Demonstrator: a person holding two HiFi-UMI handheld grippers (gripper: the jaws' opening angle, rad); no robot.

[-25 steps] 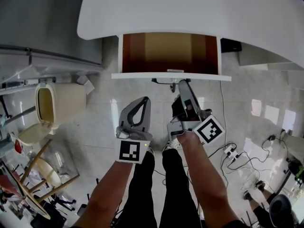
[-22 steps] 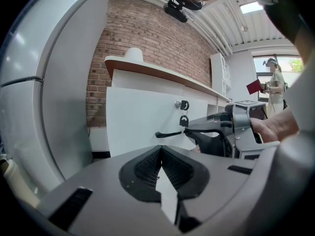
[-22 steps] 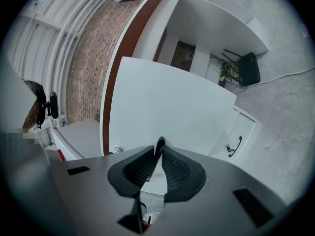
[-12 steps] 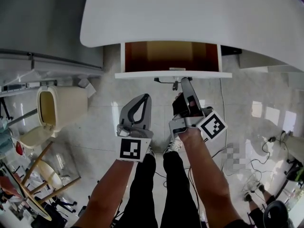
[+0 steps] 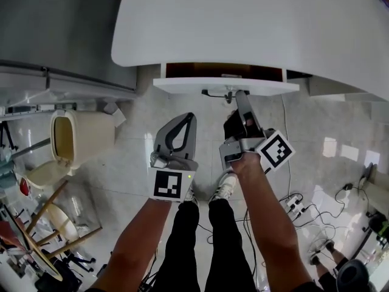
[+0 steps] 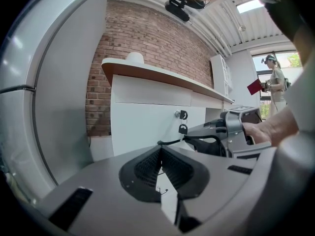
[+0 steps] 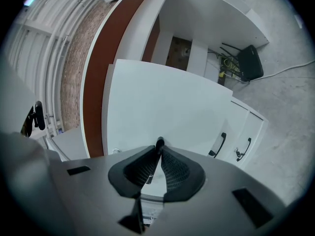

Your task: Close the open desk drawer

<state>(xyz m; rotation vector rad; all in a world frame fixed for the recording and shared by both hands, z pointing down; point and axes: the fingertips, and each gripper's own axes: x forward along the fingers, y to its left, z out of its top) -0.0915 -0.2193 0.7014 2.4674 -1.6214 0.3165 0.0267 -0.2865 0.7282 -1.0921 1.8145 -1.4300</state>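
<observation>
1. Under the near edge of the table (image 5: 255,23): found the drawer (image 5: 225,85) almost home, with only a thin brown strip of its inside showing behind the white front.
2. Read the right hand-held gripper (image 5: 241,95) as closed and empty. Jaws just been closing, tips now meeting, nothing between them. Tips set at the drawer front, apparently touching, just beside the hanging key (image 6: 181,115).
3. Read the left hand-held gripper (image 5: 189,117) as closed too, holding nothing, held apart from the front.
4. Judged the step in hand: the push-in, late stage.
5. Next move, by judgement: a straight, level push until flush. Risk of tips sliding onto the key.
</observation>
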